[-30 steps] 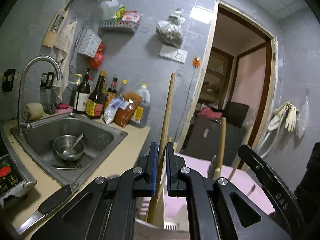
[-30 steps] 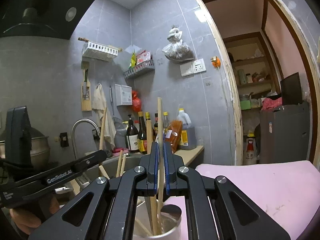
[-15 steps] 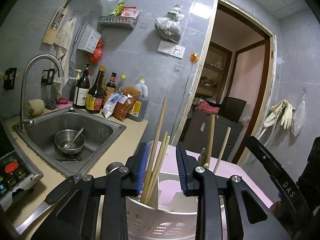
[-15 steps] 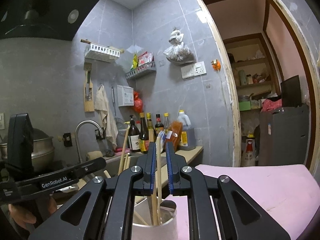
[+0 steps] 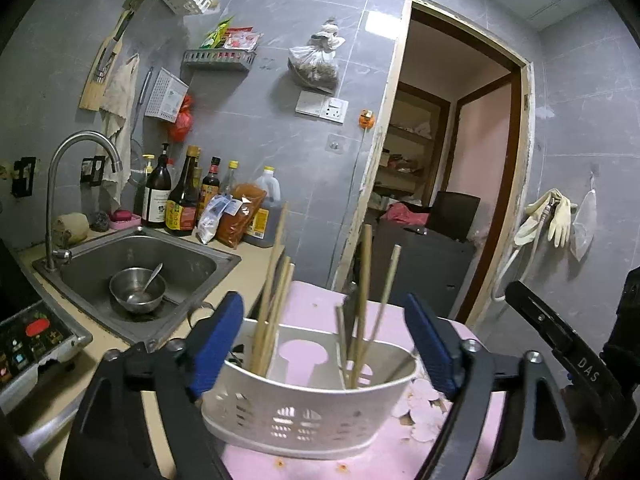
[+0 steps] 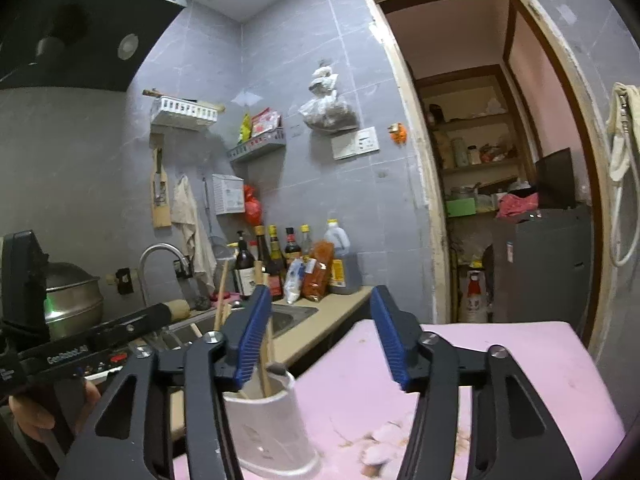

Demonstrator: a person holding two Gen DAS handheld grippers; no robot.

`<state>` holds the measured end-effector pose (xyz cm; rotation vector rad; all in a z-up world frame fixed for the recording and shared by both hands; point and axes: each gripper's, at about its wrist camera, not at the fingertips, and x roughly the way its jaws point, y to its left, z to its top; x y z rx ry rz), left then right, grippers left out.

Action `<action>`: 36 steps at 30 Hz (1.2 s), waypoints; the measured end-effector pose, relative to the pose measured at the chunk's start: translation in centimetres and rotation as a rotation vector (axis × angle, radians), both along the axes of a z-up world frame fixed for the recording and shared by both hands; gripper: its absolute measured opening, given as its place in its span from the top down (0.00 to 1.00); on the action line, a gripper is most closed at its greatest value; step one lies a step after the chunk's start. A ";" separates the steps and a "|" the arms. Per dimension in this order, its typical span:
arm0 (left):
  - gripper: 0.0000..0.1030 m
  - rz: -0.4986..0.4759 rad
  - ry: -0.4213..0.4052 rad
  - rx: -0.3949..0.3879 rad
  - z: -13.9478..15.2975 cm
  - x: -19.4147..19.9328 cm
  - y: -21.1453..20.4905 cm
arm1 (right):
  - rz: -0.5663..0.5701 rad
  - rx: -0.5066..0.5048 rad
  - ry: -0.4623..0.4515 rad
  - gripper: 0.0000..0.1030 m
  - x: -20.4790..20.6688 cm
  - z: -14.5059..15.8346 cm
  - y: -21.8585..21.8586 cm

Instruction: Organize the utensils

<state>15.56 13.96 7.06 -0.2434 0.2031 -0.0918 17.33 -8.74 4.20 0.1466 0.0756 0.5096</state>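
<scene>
Both grippers wide open, holding nothing. Left gripper hovering just over white slotted caddy, blue pads spread to either side of it. Right gripper likewise splayed, jaws well apart, the caddy seen end-on below its left pad.

Caddy sitting on pink-covered surface, near sink. Inside: wooden chopsticks leaning upright in left compartment, more chopsticks plus a dark utensil, prob. a knife or spatula, in right compartment. Middle section apparently unoccupied. Sticks tilted, not vertical, tops fanning out.

Judgement: drop-in step looks done for these sticks; next prob. a fetch of the remaining utensils. Spoon in steel bowl in sink a likely candidate, though not certain from task wording.

Tips for doing it well:
- Lift straight up before swinging away, so pads don't snag stick tops & tip the caddy.
- Caddy light, tall load: avoid side knocks.
- For the spoon, approach handle end, pinch near mid-handle, jaws square to the shaft.
- Keep like w/ like: spoon to the free section, not among sticks.
</scene>
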 end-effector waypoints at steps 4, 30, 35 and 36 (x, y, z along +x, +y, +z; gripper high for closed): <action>0.08 0.004 -0.002 0.007 -0.1 -0.9 -1.7 | -0.042 -0.005 0.039 0.30 -1.5 0.1 -2.2; 0.02 -0.049 0.096 0.049 -4.9 -8.1 -8.7 | -0.220 -0.066 0.117 0.00 -12.5 -3.0 -10.3; 0.02 -0.037 0.099 0.070 -6.1 -9.6 -8.9 | -0.266 -0.067 0.102 0.00 -14.0 -4.1 -10.3; 0.02 -0.031 0.097 0.074 -6.2 -9.9 -8.9 | -0.275 -0.068 0.100 0.00 -14.3 -4.2 -10.3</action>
